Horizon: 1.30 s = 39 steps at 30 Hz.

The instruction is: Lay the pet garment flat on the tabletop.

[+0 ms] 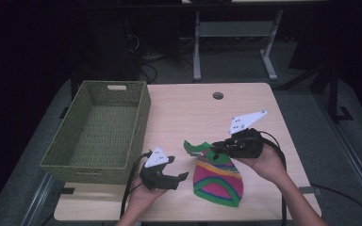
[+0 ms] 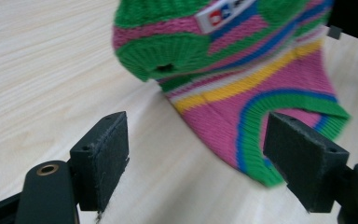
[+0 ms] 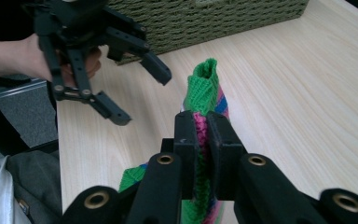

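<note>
Right gripper (image 1: 218,145): jaws clamped on upper part of striped knitted garment (image 1: 218,179), lifting green cuff end off table (image 1: 179,110). Rest of garment lay on near-centre of table, pink, green, blue and yellow bands visible.

Left gripper (image 1: 183,178): jaws spread apart, holding nothing, just left of garment, not touching it; in left gripper view, garment sat just beyond open jaws.

Woven green basket (image 1: 99,165): at table's left side, near left gripper, nothing visible inside.
</note>
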Motion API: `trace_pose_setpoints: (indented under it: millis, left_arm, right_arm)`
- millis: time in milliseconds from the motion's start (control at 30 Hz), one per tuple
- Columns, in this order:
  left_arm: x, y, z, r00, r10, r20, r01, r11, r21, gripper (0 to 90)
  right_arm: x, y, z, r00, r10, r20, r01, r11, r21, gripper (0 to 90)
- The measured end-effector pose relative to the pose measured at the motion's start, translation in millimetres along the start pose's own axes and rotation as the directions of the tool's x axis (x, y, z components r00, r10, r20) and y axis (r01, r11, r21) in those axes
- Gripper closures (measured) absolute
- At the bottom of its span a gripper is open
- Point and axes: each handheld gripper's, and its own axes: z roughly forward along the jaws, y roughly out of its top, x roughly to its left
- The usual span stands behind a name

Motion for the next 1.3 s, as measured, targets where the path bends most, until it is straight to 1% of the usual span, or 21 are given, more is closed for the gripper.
trace_pose_setpoints:
  millis: [33,167,233,267,367,433,533,633,667,700,733,767,867,967,1000,1033,1100,1133,1167,1200,1300]
  left_arm:
    - [0.0,0.0,0.0,1.0000,0.000,0.000,0.000,1.0000,0.000,22.1]
    - [5.8,4.4,13.9,0.9996,-0.020,0.021,0.020,0.9998,0.000,22.9]
    - [5.7,5.8,21.8,0.9997,-0.013,0.020,0.013,0.9999,0.007,23.1]
    - [5.7,5.8,21.8,0.9997,-0.013,0.020,0.013,0.9999,0.007,23.1]
    - [6.7,8.5,29.1,0.9993,-0.015,0.035,0.015,0.9999,0.009,24.8]
    - [8.2,11.0,32.5,0.9996,-0.004,0.027,0.004,1.0000,-0.004,25.1]
    - [11.7,15.2,37.2,0.9994,0.004,0.033,-0.004,1.0000,-0.001,25.5]
    - [15.4,18.3,41.5,0.9984,0.011,0.056,-0.010,0.9999,-0.008,26.5]
    - [16.5,19.5,43.3,0.9974,0.009,0.071,-0.009,0.9999,-0.006,26.5]
    - [17.8,20.3,45.3,0.9955,0.011,0.094,-0.010,0.9998,-0.015,26.4]
    - [18.6,20.6,46.0,0.9944,0.013,0.105,-0.011,0.9997,-0.021,26.4]
    - [20.6,21.4,47.8,0.9921,0.003,0.126,-0.001,0.9999,-0.016,26.5]
    - [24.9,23.4,50.3,0.9911,-0.001,0.133,0.002,1.0000,-0.009,27.2]
    - [27.9,26.8,51.6,0.9881,0.006,0.153,-0.006,1.0000,0.000,34.6]
    - [27.7,28.1,51.4,0.9875,0.014,0.157,-0.013,0.9999,-0.006,39.1]
    - [26.9,29.2,50.2,0.9885,0.026,0.149,-0.023,0.9995,-0.023,42.8]
    - [26.5,30.4,48.4,0.9886,0.033,0.147,-0.028,0.9990,-0.036,54.6]
    - [26.9,31.0,48.1,0.9891,0.038,0.142,-0.034,0.9990,-0.029,59.3]
    - [26.9,31.5,47.8,0.9904,0.043,0.131,-0.043,0.9990,-0.010,64.7]
    - [27.5,32.0,46.8,0.9897,0.061,0.129,-0.063,0.9980,0.008,69.3]
    - [28.7,33.5,43.4,0.9893,0.065,0.131,-0.066,0.9977,0.010,76.5]
  right_arm:
    - [0.0,0.0,0.0,1.0000,0.000,0.000,0.000,1.000,0.000,82.8]
    - [-1.7,0.1,-3.9,1.0000,0.001,0.002,-0.001,1.000,-0.007,83.0]
    - [-3.2,-0.2,-5.3,1.0000,0.001,0.002,-0.001,1.000,-0.009,83.2]
    - [-3.2,-0.2,-5.3,1.0000,0.001,0.002,-0.001,1.000,-0.009,83.2]
    - [-4.1,0.8,-9.3,1.0000,-0.002,-0.005,0.002,1.000,-0.016,83.4]
    - [-4.3,1.7,-11.0,1.0000,-0.004,-0.007,0.004,1.000,-0.018,83.4]
    - [-4.8,3.3,-13.7,0.9999,-0.013,-0.007,0.012,1.000,-0.021,83.3]
    - [-5.1,4.3,-16.4,0.9998,-0.016,-0.013,0.015,0.999,-0.029,83.3]
    - [-5.2,4.5,-16.9,0.9997,-0.020,-0.014,0.019,0.999,-0.030,83.3]
    - [-5.3,4.7,-17.7,0.9996,-0.021,-0.018,0.021,0.999,-0.033,83.3]
    - [-5.4,4.9,-18.6,0.9995,-0.024,-0.020,0.023,0.999,-0.036,83.3]
    - [-5.2,5.0,-19.1,0.9995,-0.023,-0.022,0.022,0.999,-0.038,83.3]
    - [-5.5,5.6,-19.8,0.9992,-0.030,-0.025,0.030,0.999,-0.035,83.3]
    - [-5.8,6.5,-18.7,0.9990,-0.036,-0.028,0.035,0.999,-0.027,83.2]
    - [-5.8,6.7,-18.4,0.9989,-0.038,-0.027,0.037,0.999,-0.025,83.2]
    - [-5.8,6.9,-18.2,0.9990,-0.035,-0.028,0.034,0.999,-0.023,83.2]
    - [-6.7,6.8,-17.9,0.9991,-0.033,-0.026,0.033,0.999,-0.024,83.2]
    - [-7.2,6.5,-18.2,0.9992,-0.031,-0.025,0.030,0.999,-0.023,83.2]
    - [-7.6,6.2,-18.3,0.9993,-0.030,-0.022,0.030,0.999,-0.024,83.2]
    - [-8.3,5.6,-18.3,0.9994,-0.029,-0.019,0.029,0.999,-0.023,83.2]
    - [-9.7,2.8,-16.4,0.9997,-0.026,0.000,0.026,1.000,-0.006,83.2]
